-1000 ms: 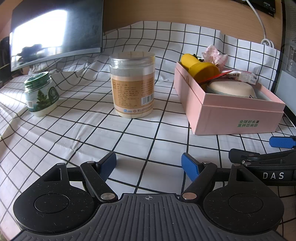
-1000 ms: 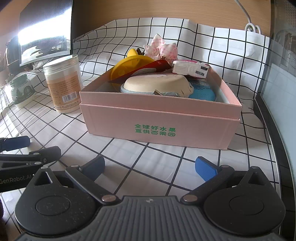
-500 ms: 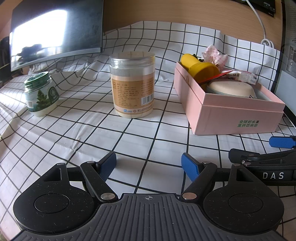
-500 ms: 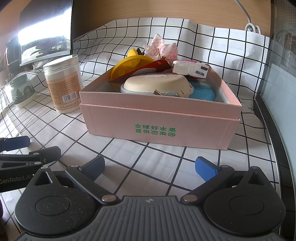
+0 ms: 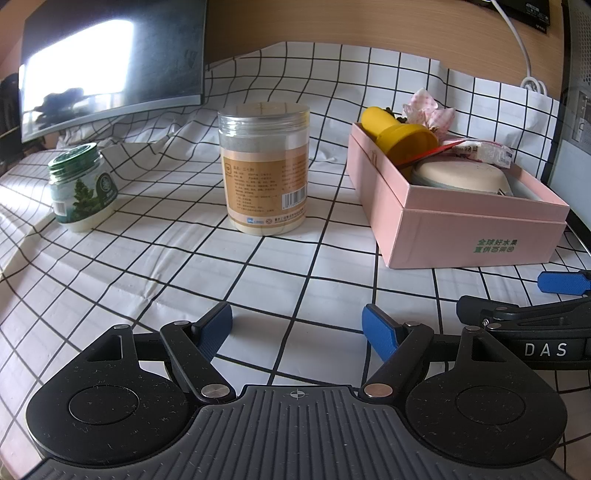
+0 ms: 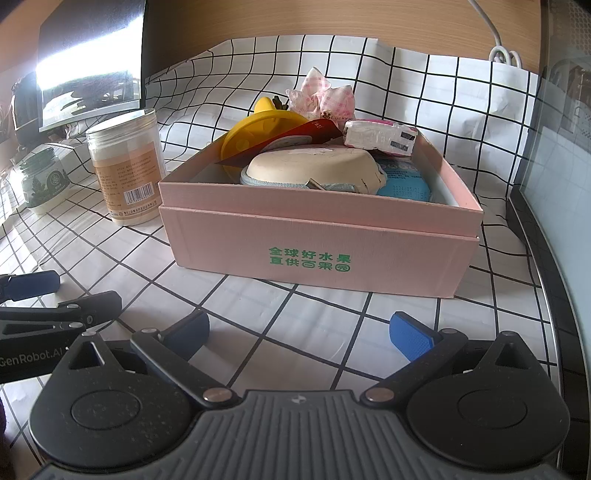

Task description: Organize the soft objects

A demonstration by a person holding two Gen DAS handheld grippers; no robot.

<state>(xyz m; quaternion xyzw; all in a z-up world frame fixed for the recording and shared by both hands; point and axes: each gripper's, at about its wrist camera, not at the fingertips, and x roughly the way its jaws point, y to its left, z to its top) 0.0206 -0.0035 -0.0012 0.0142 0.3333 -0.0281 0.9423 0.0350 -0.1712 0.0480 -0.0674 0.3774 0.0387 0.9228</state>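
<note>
1. Surface: I see a table (image 5: pixel 280 280) covered by a white cloth with a black grid. The cloth runs up the wood-panel wall (image 6: pixel 332 18) at the rear and lies creased on the left side.
2. Room: a dark monitor (image 5: pixel 110 62) stands at rear left, reflecting bright light. A white cable (image 5: pixel 517 40) hangs down the wall at rear right. A dark raised edge borders the table on the far right in the right wrist view.
3. Left gripper (image 5: pixel 297 325): released, blue pads wide apart, nothing between them, low over bare cloth.
4. Right gripper (image 6: pixel 299 330): released, pads wide apart, empty, low over the cloth in front of the box. It sits just beside the left gripper; each shows at the edge of the other's view.
5. Task items: the pink box (image 6: pixel 317 254) stands on the table ahead of the right gripper, open at the top, green print on its front. Inside lie a cream pouch (image 6: pixel 317 170), a yellow toy (image 6: pixel 258 125), a pink gingham bow (image 6: pixel 325 96), a white tissue packet (image 6: pixel 380 136) and a blue packet (image 6: pixel 404 181).
6. Other items: a tall clear jar (image 5: pixel 264 166) with a tan label stands left of the box, apart from it. A small green-lidded jar (image 5: pixel 79 184) stands further left.
7. Obstructions: only bare cloth lies between either gripper and the box.
</note>
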